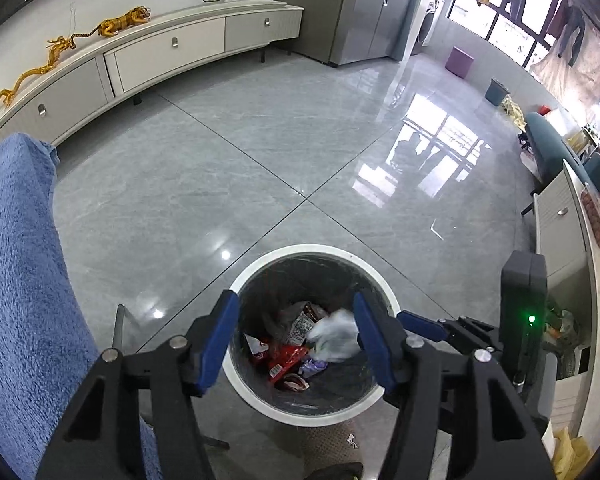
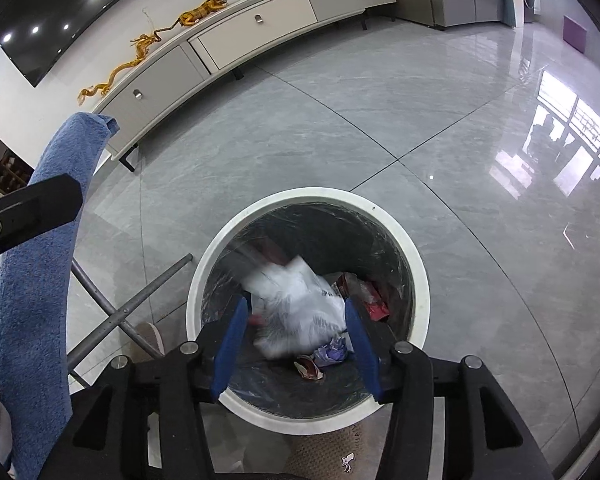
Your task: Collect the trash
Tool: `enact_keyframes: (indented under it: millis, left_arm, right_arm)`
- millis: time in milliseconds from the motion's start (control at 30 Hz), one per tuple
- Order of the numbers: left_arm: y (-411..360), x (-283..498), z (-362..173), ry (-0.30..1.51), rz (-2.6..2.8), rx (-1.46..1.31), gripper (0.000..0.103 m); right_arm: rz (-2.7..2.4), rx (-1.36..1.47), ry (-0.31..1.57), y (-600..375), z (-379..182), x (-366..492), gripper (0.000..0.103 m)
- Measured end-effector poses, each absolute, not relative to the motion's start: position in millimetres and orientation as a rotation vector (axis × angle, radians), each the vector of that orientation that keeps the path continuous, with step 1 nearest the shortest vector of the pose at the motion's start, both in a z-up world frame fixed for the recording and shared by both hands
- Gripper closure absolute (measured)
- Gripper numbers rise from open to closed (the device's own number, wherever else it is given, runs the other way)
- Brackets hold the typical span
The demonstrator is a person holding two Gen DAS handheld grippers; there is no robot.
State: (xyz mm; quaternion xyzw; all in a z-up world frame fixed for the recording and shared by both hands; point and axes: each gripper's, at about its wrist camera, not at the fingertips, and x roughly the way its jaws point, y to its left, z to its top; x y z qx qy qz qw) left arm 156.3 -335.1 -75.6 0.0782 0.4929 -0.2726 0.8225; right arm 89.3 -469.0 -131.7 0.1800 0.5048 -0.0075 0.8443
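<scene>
Floor tile (image 1: 260,168) spreads grey and glossy across the room, a long cabinet (image 1: 160,52) along the wall at ten o'clock. Nearer, a blue towel (image 1: 16,260) hangs at nine o'clock, and the white-rimmed bin (image 1: 374,280) stands at six o'clock. Both claws hover over its mouth, jaws apart and empty: left claw (image 1: 296,340), right claw (image 2: 296,340). A white plastic bag (image 2: 300,308), blurred, looks to be dropping just inside onto red wrappers (image 1: 286,358). I'd say this load is delivered; whether more litter waits elsewhere, I can't tell from here.
</scene>
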Motion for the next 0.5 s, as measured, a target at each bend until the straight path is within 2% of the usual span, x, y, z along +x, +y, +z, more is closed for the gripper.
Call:
enact_keyframes:
  millis: [300,500]
  left_arm:
    - [-318,150,-53,0.999,-0.580,0.137,0.045]
    - [-298,143,-36,0.948,-0.546,0.116,0.038]
  right_arm:
    - [-0.037,0.379,1.052,-468,-122,82,0.051]
    - [-0.043,0.367,1.019,-462,-101,74,0.050]
